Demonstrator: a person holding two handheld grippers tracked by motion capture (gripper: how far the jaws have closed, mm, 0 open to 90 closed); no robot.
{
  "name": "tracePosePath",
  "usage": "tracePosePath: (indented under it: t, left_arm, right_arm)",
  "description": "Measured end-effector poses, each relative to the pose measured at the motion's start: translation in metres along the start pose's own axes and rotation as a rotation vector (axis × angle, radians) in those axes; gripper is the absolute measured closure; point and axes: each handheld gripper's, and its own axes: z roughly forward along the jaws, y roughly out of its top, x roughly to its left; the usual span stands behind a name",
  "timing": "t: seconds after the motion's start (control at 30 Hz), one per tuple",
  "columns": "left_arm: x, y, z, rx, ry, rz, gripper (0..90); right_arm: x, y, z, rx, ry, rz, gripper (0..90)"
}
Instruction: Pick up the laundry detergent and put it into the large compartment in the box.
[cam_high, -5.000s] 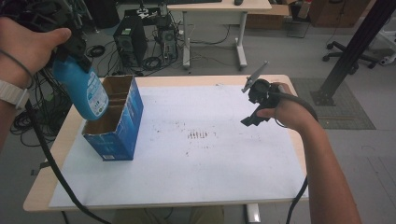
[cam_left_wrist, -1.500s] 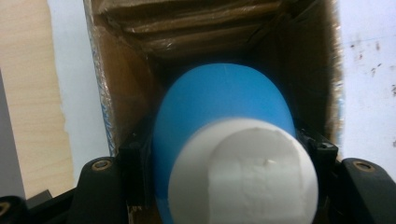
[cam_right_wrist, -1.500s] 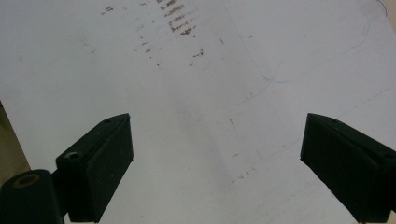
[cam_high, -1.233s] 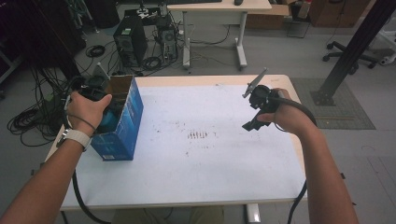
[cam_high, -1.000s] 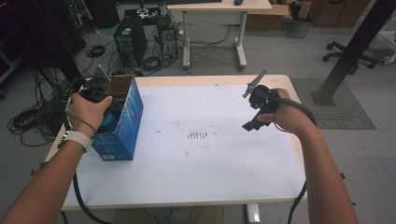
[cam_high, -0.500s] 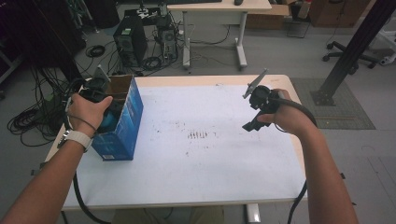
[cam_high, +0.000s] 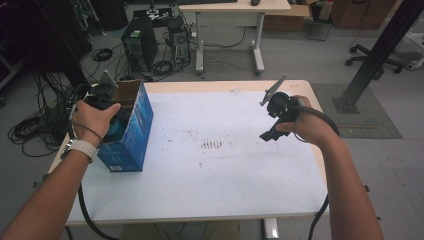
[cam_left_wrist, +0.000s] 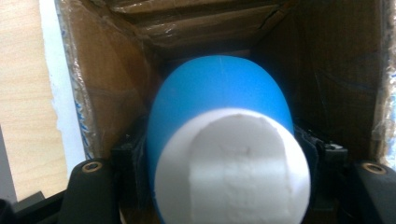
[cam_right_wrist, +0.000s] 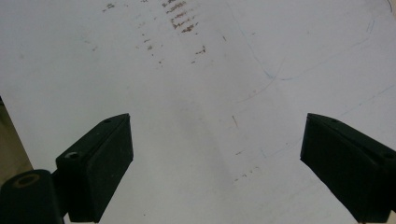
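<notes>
High view: at the tabletop's (cam_high: 200, 190) left edge, toward the far corner, an open blue cardboard box (cam_high: 131, 136) stands upright with its mouth up. The left gripper (cam_high: 102, 97) is plunged into that mouth, the person's left hand (cam_high: 92, 117) wrapped over it. In the left gripper view the jaws are clamped on a blue bottle with a white cap (cam_left_wrist: 224, 154), the cap end toward the camera, the body pointing down into the brown interior; the box walls sit close on both sides. Whether the bottle's far end touches the box floor cannot be told. Risks, as judged: if the jaws part while the bottle hangs short of the floor, it drops and may tip against a wall or rock the box. The box stands near the table's left edge, so a sideways shove from the hand could slide it toward that edge. Pulling the gripper out at an angle could snag a jaw on the torn cardboard rim and lift or topple the box, since nothing steadies it. Mid-table carries only faint brown marks (cam_high: 215, 145). Near the right edge, toward the far side, the right gripper (cam_high: 275, 117) hangs above the surface, jaws spread wide apart and empty in the right gripper view, well apart from the box and too distant to brace it.
</notes>
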Motion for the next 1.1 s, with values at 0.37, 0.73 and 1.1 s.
tracePosePath:
  t: [0.37, 0.73, 1.1]
  left_arm:
    - [-0.001, 0.002, 0.0, 0.022, -0.02, 0.002, 23.9]
    - [0.0, 0.002, -0.004, 0.026, -0.038, -0.005, 23.2]
    - [0.002, 0.001, -0.012, 0.032, -0.06, -0.001, 23.0]
  right_arm:
    - [0.0, -0.002, -0.001, -0.003, -0.001, 0.004, 9.2]
    - [0.001, -0.003, -0.002, -0.003, 0.0, 0.008, 9.2]
    - [0.002, -0.003, -0.003, -0.005, 0.003, 0.01, 9.2]
